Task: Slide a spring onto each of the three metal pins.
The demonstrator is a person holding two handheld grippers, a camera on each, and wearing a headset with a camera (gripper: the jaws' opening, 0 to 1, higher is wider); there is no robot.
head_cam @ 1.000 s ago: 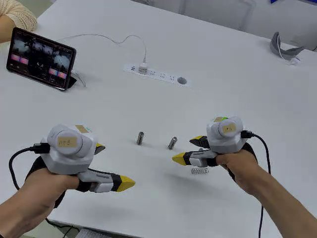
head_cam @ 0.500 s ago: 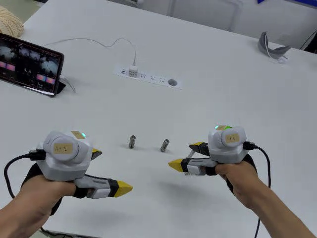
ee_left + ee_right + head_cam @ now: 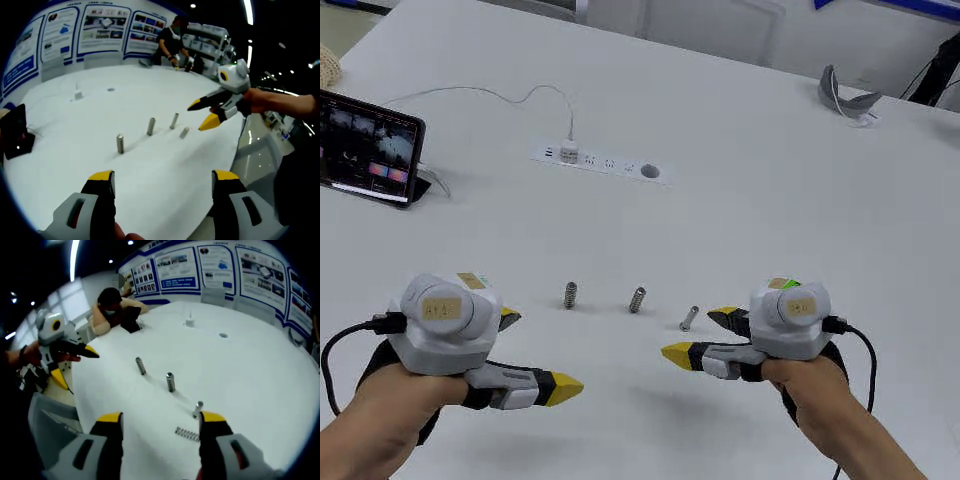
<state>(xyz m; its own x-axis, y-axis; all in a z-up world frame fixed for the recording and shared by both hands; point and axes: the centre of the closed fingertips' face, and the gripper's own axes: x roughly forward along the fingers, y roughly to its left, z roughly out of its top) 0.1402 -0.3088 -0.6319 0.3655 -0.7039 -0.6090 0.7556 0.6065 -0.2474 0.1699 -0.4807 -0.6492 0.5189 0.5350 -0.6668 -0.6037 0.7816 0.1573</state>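
Three small metal pins stand in a row on the white table. The left pin (image 3: 570,294) and the middle pin (image 3: 637,299) each wear a spring. The right pin (image 3: 689,318) looks bare and leans a little. A loose spring (image 3: 187,433) lies flat on the table just before my right gripper (image 3: 161,420), near the bare pin (image 3: 198,409). That right gripper (image 3: 701,335) is open and empty, just right of the pins. My left gripper (image 3: 538,353) hangs open and empty, nearer me than the left pin. The left gripper view also catches the right gripper (image 3: 205,112) beyond the pins.
A white power strip (image 3: 605,162) with a plugged cable lies behind the pins. A dark tablet (image 3: 365,147) stands at the far left. A grey object (image 3: 842,100) rests at the back right. A person (image 3: 107,310) sits at the table's far side.
The head camera has shifted. My right gripper has drawn back towards me and to the right, away from the pins, so the bare third pin now shows. The left gripper has barely moved.
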